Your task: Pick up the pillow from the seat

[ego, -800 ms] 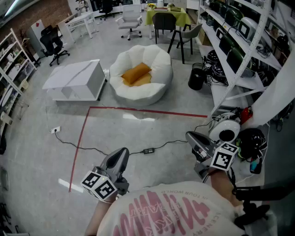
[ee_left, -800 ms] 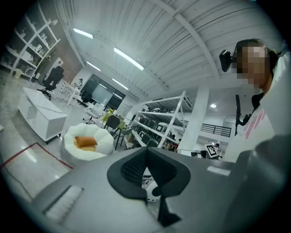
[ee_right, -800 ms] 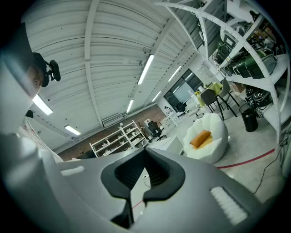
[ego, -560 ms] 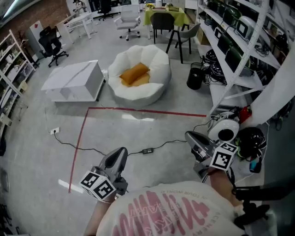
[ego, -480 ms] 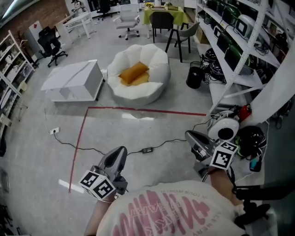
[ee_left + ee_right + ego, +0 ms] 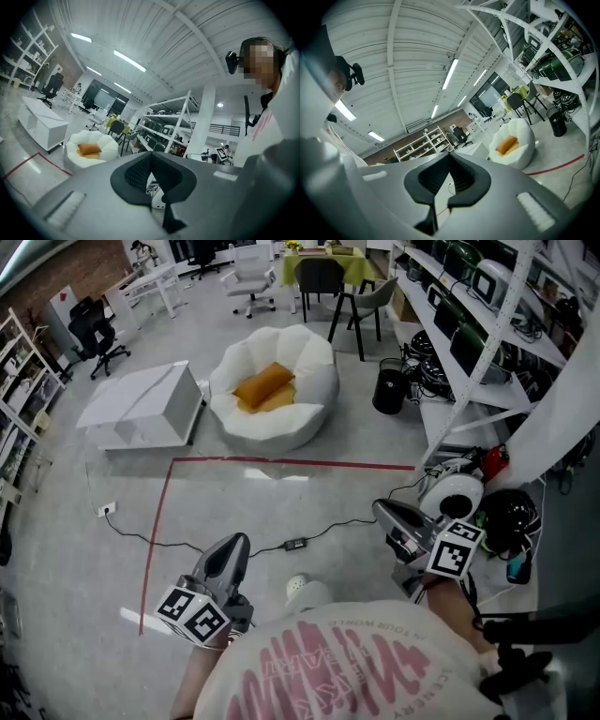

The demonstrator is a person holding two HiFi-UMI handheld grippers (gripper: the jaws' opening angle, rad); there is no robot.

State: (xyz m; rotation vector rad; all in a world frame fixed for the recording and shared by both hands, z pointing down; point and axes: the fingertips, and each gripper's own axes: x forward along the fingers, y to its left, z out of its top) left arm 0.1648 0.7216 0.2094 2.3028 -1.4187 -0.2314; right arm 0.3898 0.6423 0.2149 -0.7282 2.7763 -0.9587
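An orange pillow (image 6: 262, 385) lies in the hollow of a white bean-bag seat (image 6: 319, 399) across the floor, far ahead of me. The pillow (image 6: 88, 149) and the seat (image 6: 108, 147) show small in the left gripper view, and the pillow (image 6: 506, 145) on the seat (image 6: 521, 152) in the right gripper view. My left gripper (image 6: 232, 549) is held low at my left, jaws shut and empty. My right gripper (image 6: 386, 514) is at my right, also shut with nothing in it. Both are several steps short of the seat.
A red tape line (image 6: 291, 463) crosses the floor before the seat, and a black cable (image 6: 187, 545) runs over it. A white low cabinet (image 6: 141, 407) stands left of the seat. Metal shelving (image 6: 487, 343) with gear lines the right side. Chairs (image 6: 321, 277) stand behind.
The view has shifted forward a little: the seat and the tape sit slightly higher and leftward in the picture. A white shoe tip has come into view below. Both grippers stay shut.
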